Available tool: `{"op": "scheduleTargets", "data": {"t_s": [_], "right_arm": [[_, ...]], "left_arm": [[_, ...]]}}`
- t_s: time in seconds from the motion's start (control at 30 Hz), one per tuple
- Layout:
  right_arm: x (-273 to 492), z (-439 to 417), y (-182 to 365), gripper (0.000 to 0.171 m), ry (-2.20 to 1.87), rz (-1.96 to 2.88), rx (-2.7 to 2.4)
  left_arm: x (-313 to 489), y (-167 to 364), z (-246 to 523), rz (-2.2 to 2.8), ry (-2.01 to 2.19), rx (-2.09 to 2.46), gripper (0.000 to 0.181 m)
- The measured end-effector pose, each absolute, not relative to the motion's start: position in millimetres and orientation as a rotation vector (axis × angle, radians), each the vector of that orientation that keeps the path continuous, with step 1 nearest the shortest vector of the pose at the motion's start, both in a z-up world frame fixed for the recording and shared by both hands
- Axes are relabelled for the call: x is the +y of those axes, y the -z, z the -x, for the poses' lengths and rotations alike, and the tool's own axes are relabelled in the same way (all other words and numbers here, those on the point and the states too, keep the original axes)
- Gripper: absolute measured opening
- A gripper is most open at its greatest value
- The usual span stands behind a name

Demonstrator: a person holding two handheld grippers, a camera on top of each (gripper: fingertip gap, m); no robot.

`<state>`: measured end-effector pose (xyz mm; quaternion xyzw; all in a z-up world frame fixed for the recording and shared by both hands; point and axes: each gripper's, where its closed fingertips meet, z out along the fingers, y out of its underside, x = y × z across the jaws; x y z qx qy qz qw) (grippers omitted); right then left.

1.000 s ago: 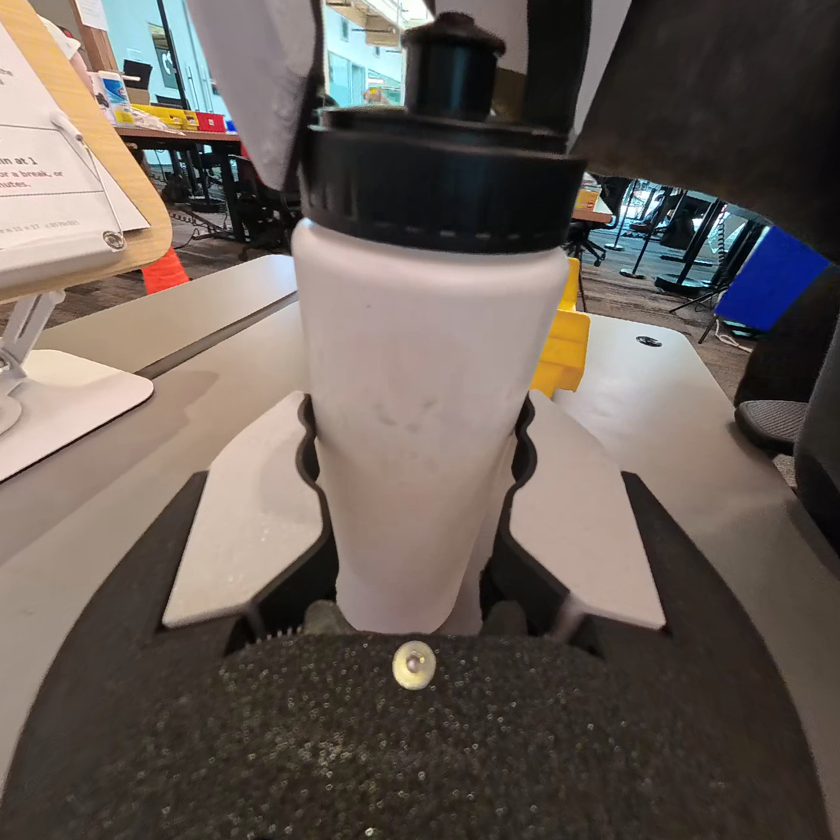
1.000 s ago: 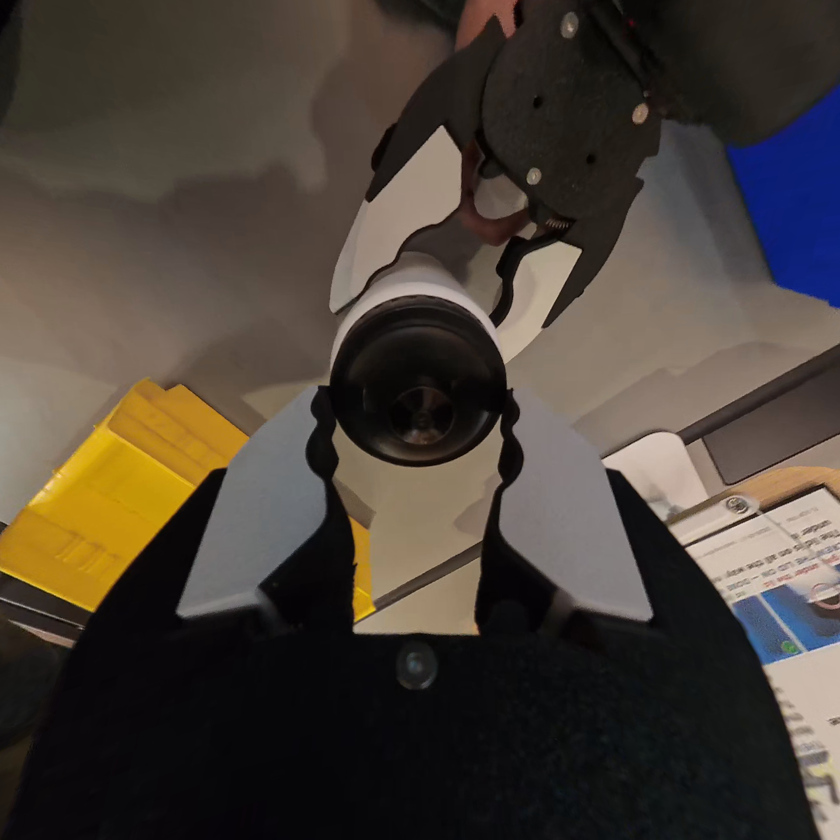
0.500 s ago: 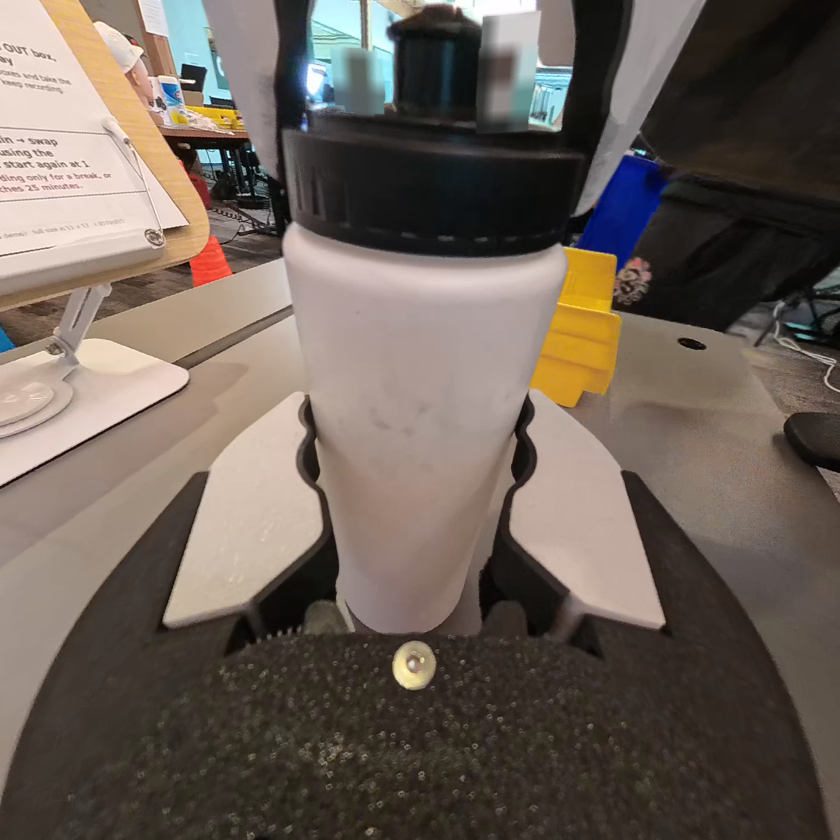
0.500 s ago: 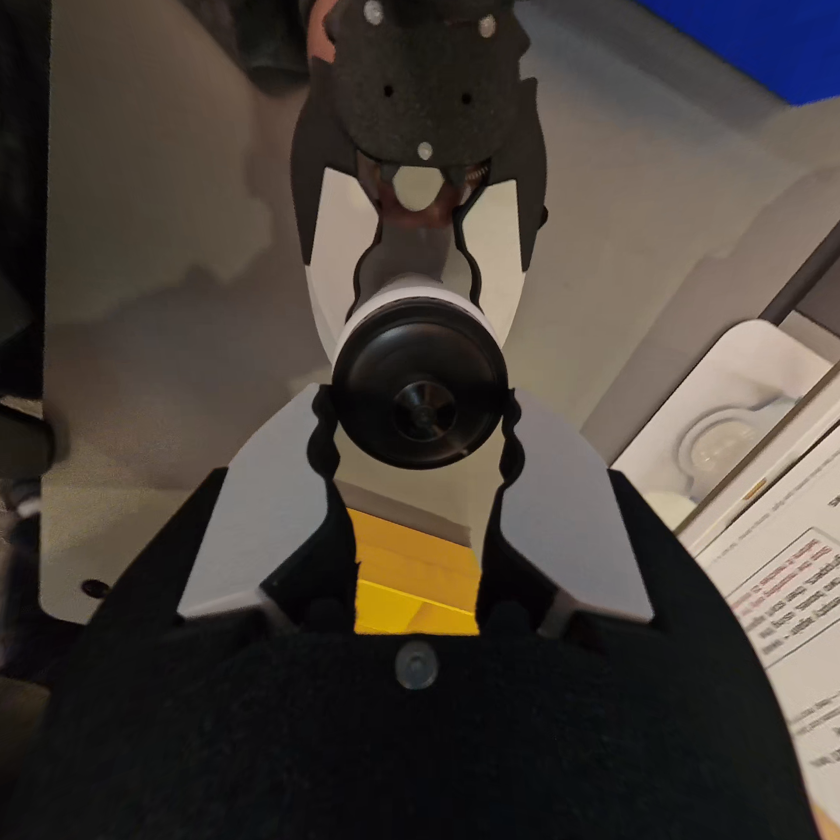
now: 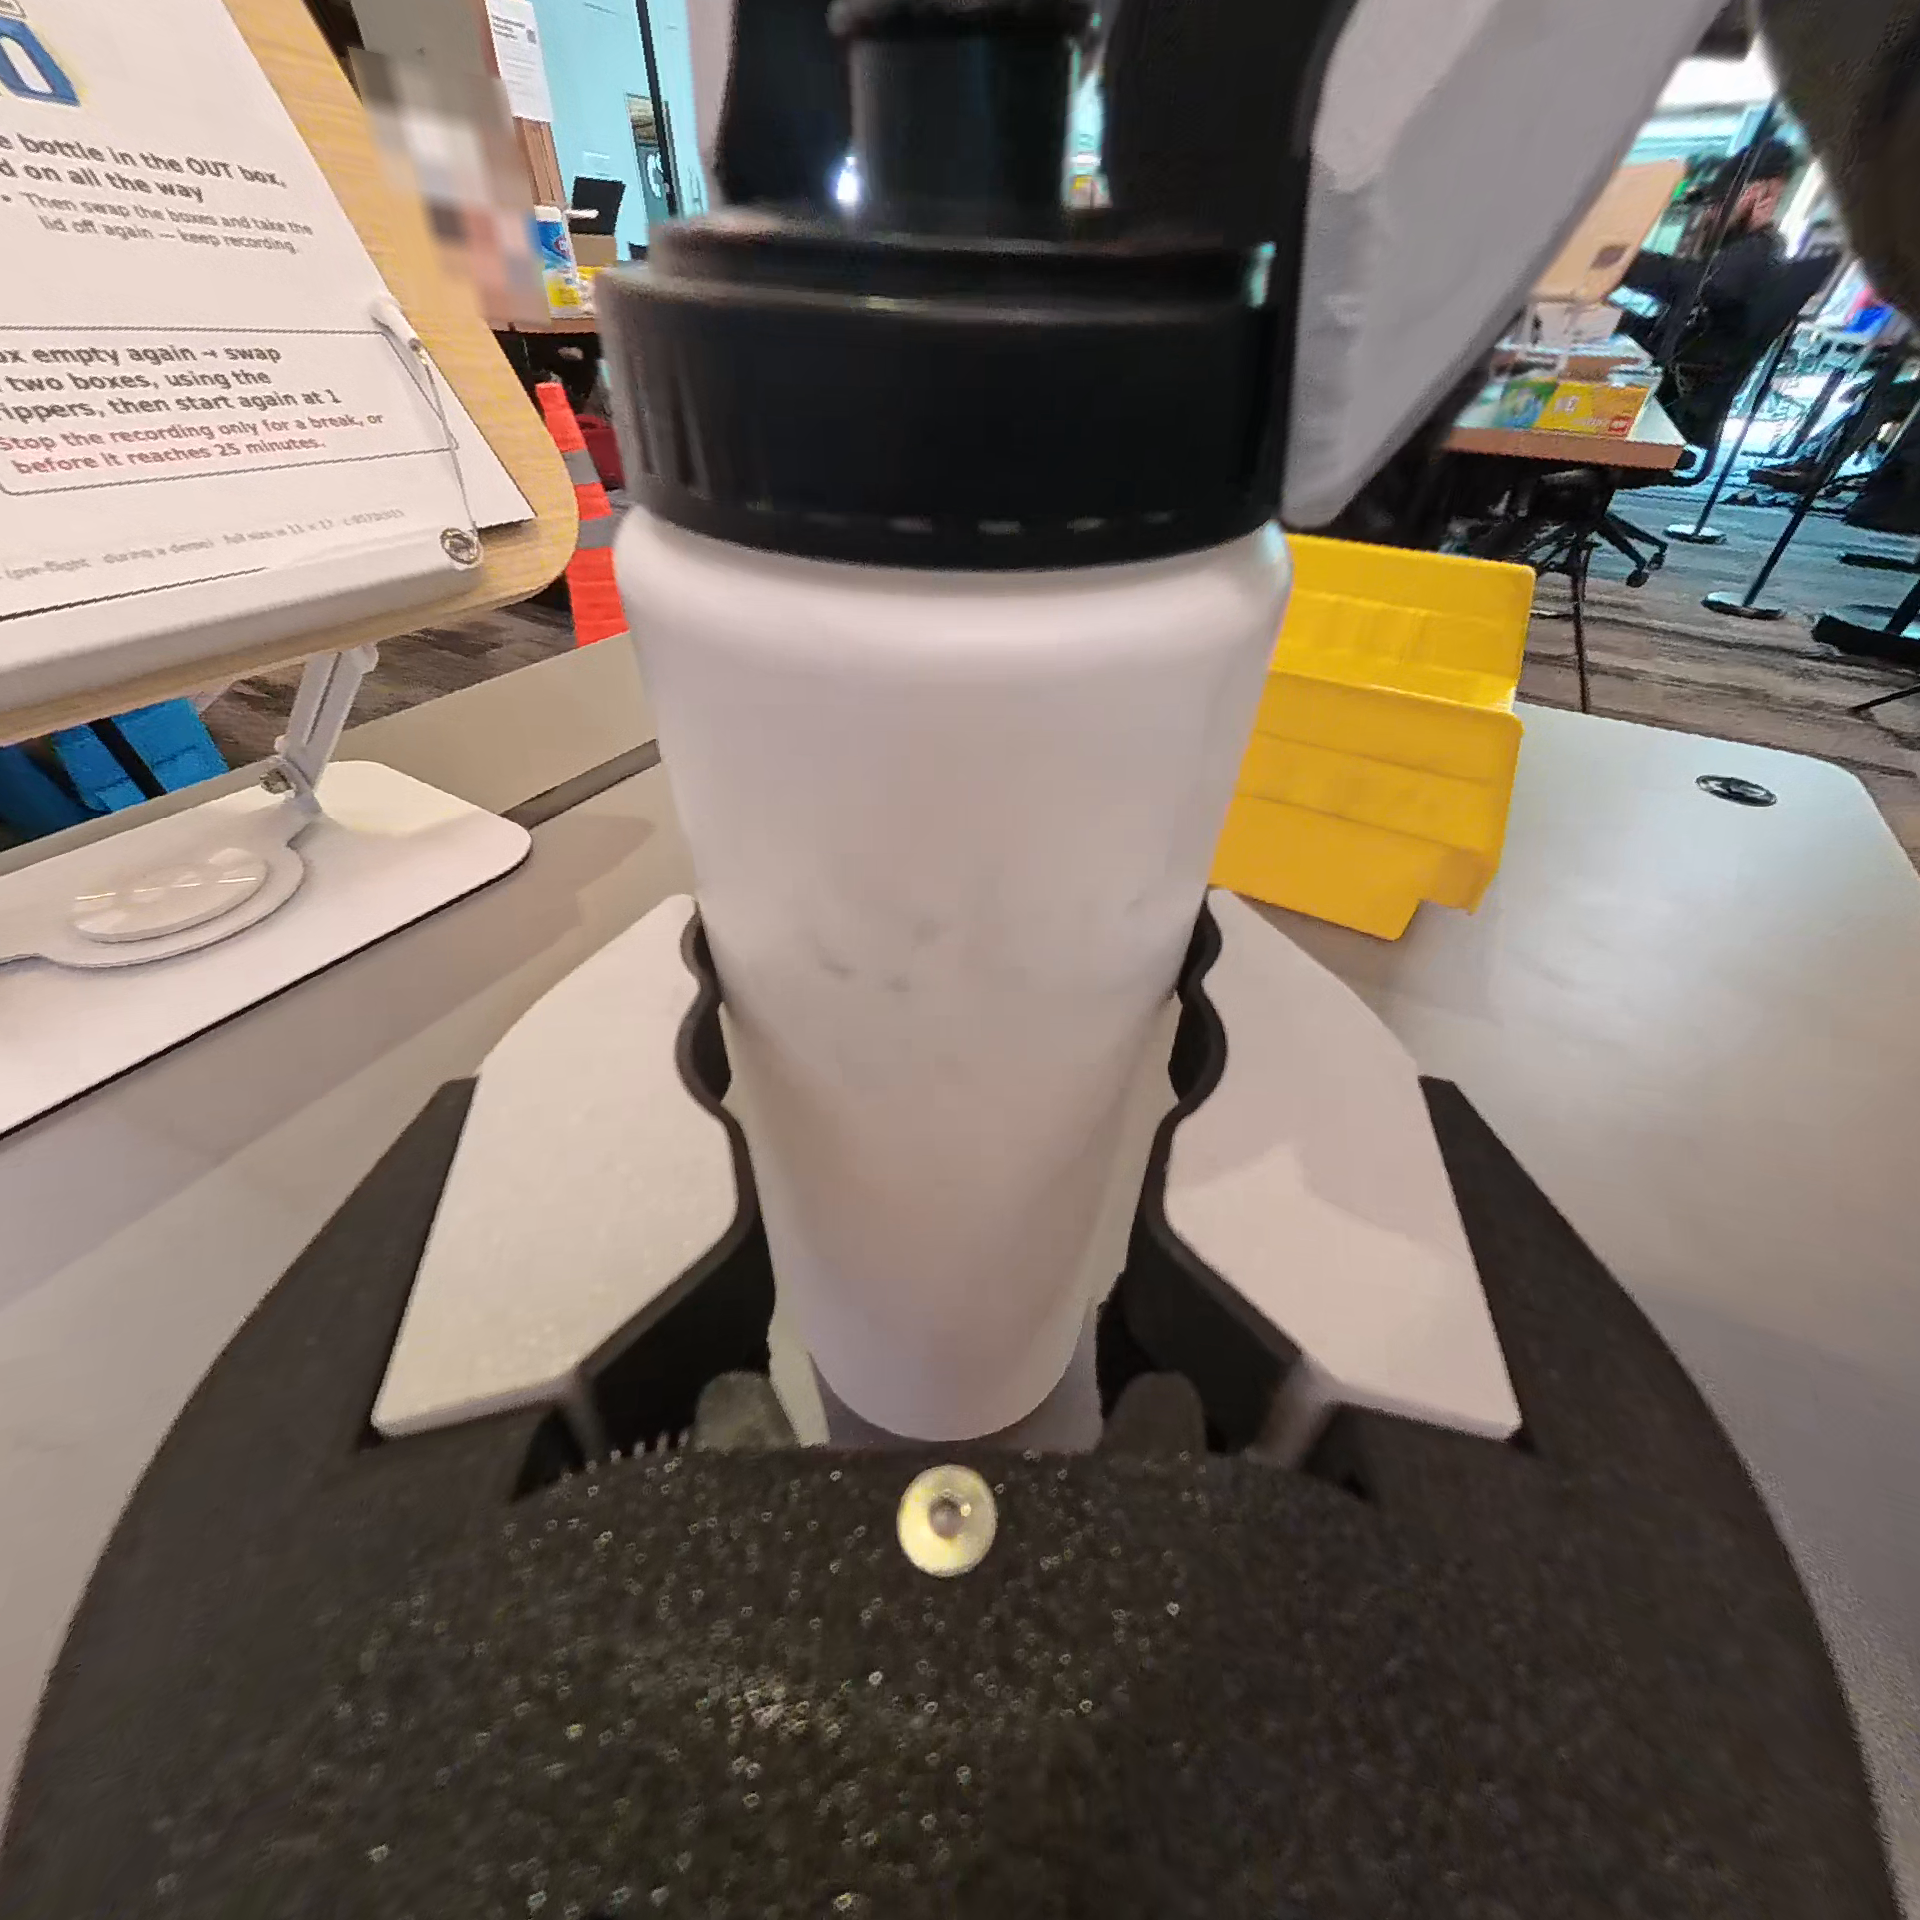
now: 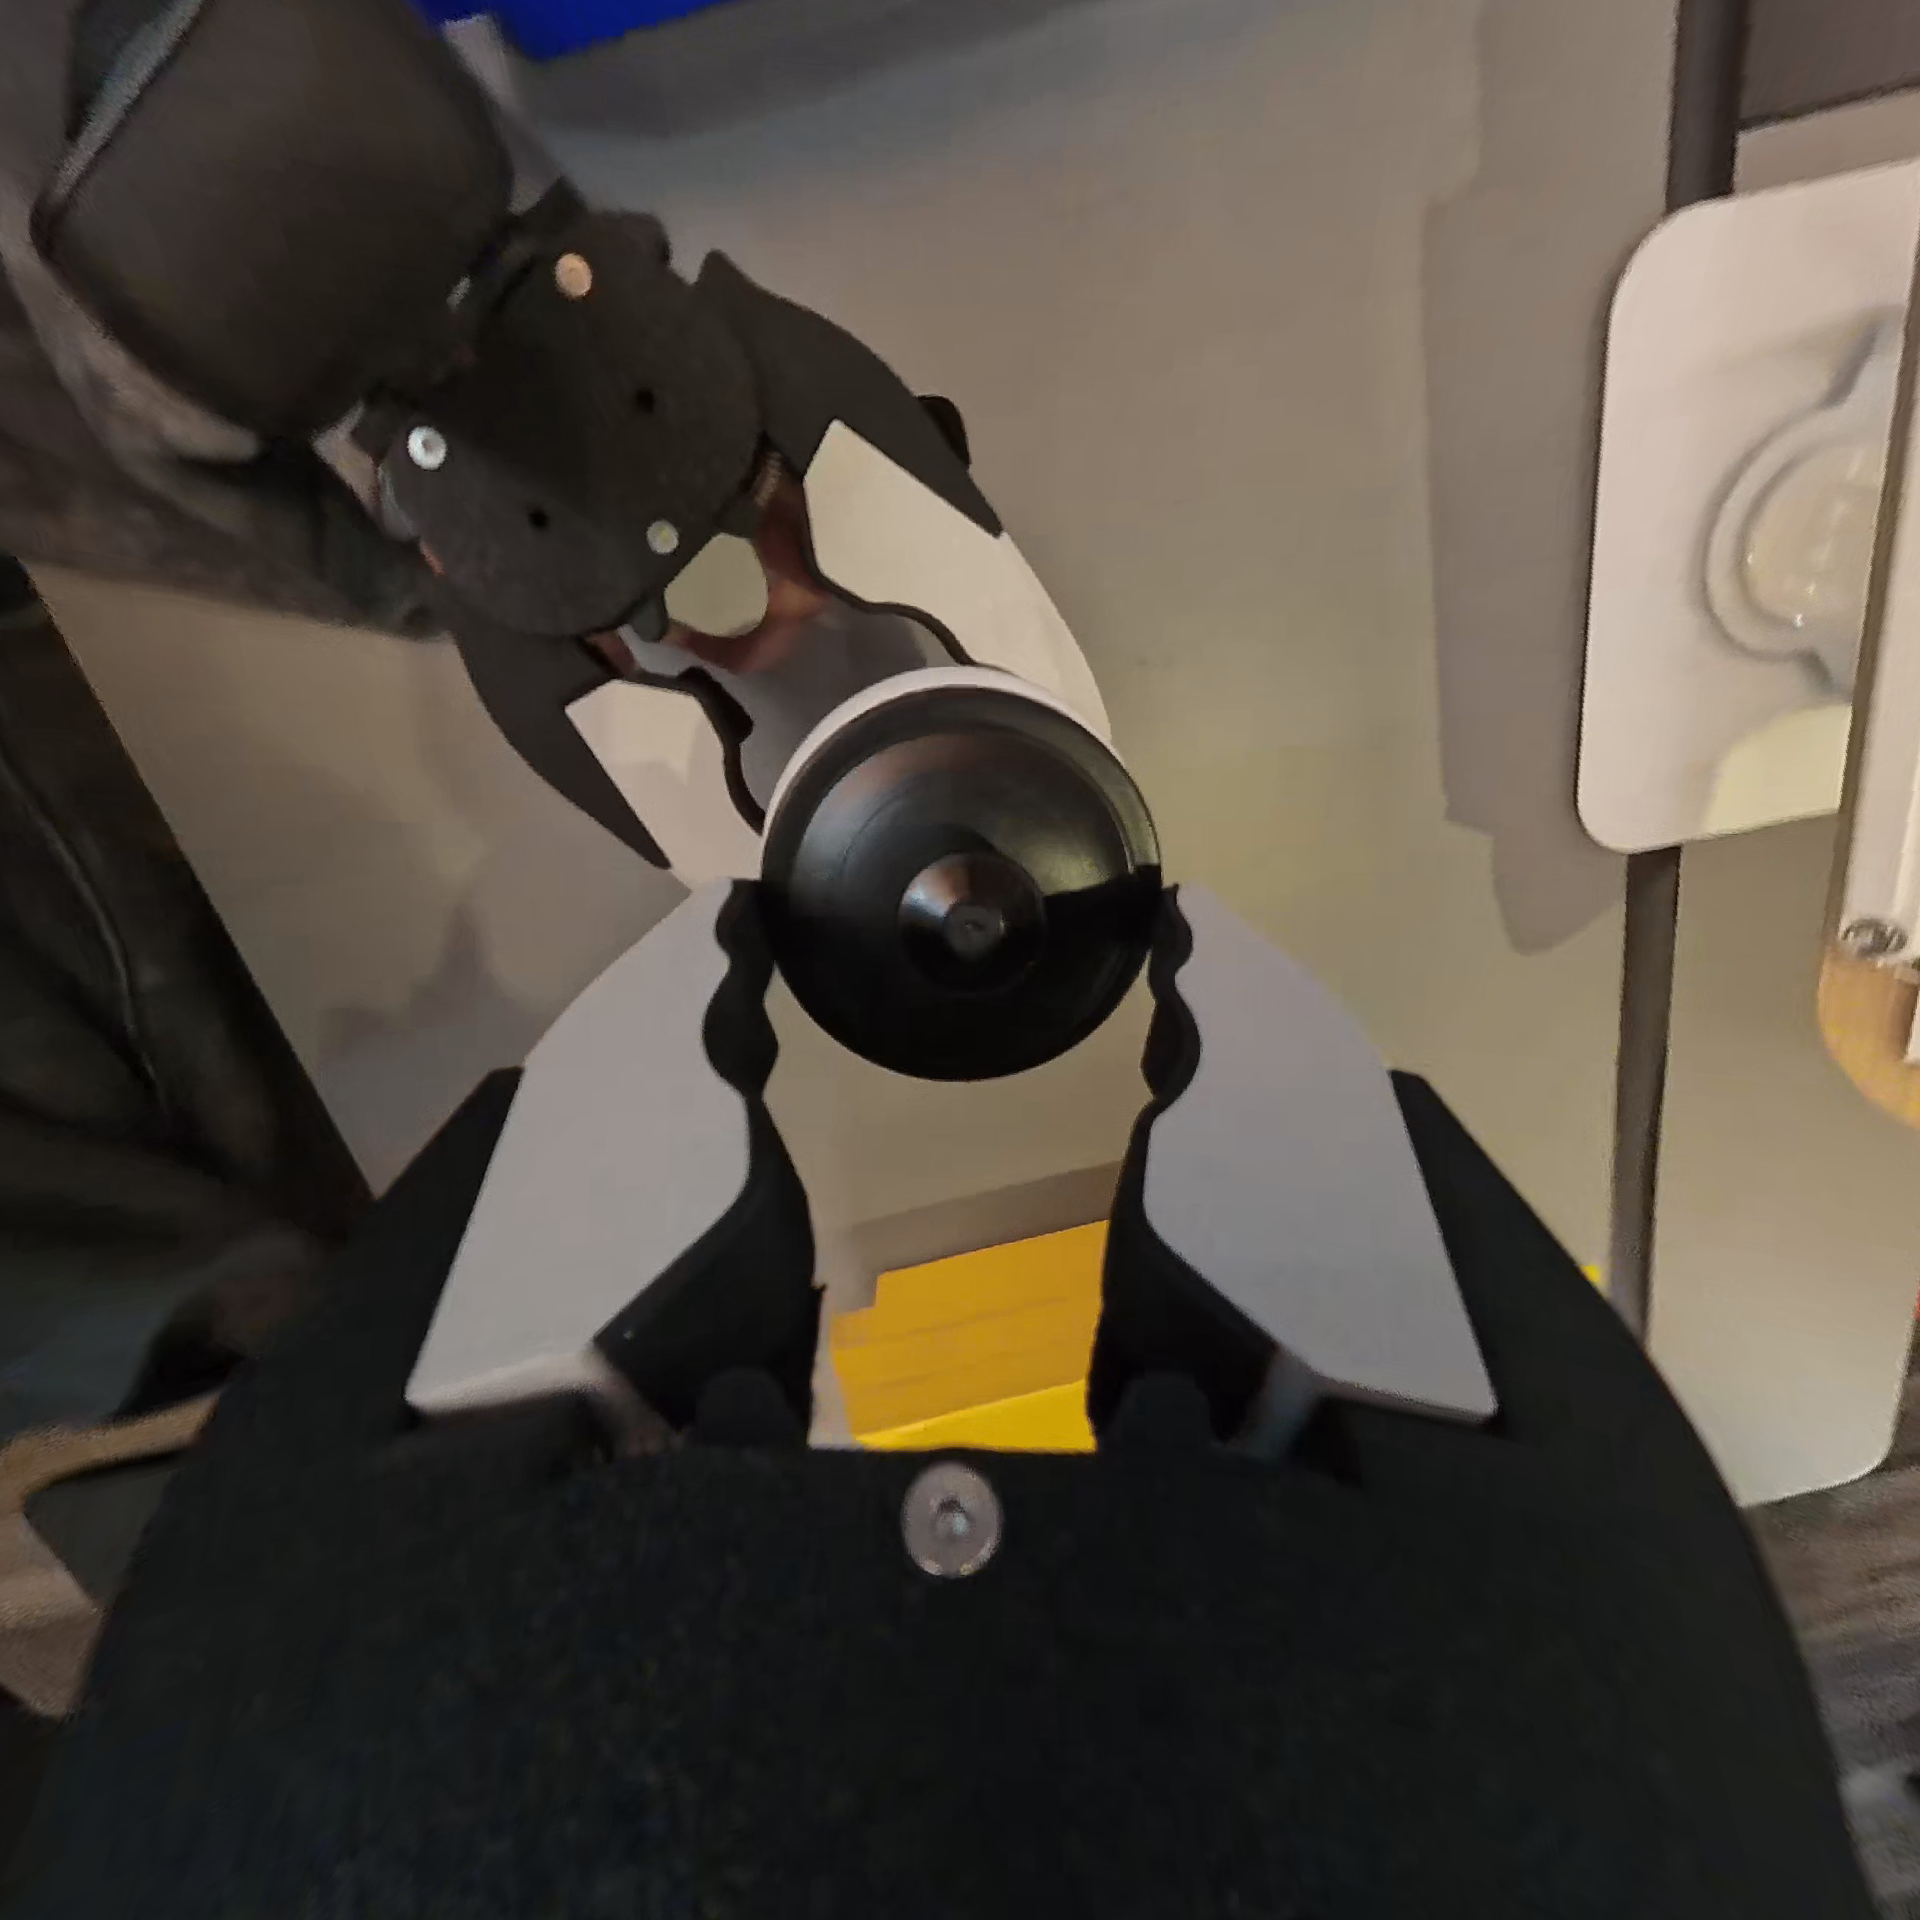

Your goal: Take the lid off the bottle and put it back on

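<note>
A white bottle (image 5: 935, 883) with a black spouted lid (image 5: 935, 416) stands upright above the grey table (image 5: 1662, 1039). My left gripper (image 5: 945, 997) is shut on the bottle's lower body. My right gripper (image 6: 951, 935) comes down from above, and its fingertips are shut on the rim of the lid (image 6: 961, 883). One white finger (image 5: 1455, 260) of it shows beside the lid in the left wrist view. In the right wrist view the left gripper (image 6: 862, 727) reaches in from the upper left, and only a thin white edge of the bottle (image 6: 914, 681) shows.
A yellow bin (image 5: 1382, 748) sits on the table just behind the bottle and shows under it in the right wrist view (image 6: 977, 1340). A white stand (image 5: 260, 862) holding a printed sheet is at the left. A dark sleeve (image 6: 208, 312) holds the left gripper.
The right gripper has turned about the bottle's axis while gripping the lid, so the left gripper swung from upper right to upper left in its view. The left view has swung slightly, bringing the stand closer.
</note>
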<state>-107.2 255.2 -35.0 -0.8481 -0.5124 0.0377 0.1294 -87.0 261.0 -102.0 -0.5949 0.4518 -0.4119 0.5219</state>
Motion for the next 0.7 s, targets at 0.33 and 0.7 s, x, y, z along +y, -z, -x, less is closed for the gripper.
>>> {"op": "scheduleTargets", "data": {"t_s": [0.33, 0.7], "right_arm": [[253.4, 105.8, 35.0, 0.071, -0.091, 2.603, -1.124], [253.8, 105.0, 35.0, 0.07, -0.072, 2.638, -0.994]], "left_arm": [[259.4, 104.6, 86.1, 1.429, 0.975, 1.092, 0.084], [260.6, 105.3, 85.8, 1.445, 0.949, 1.093, 0.083]]}}
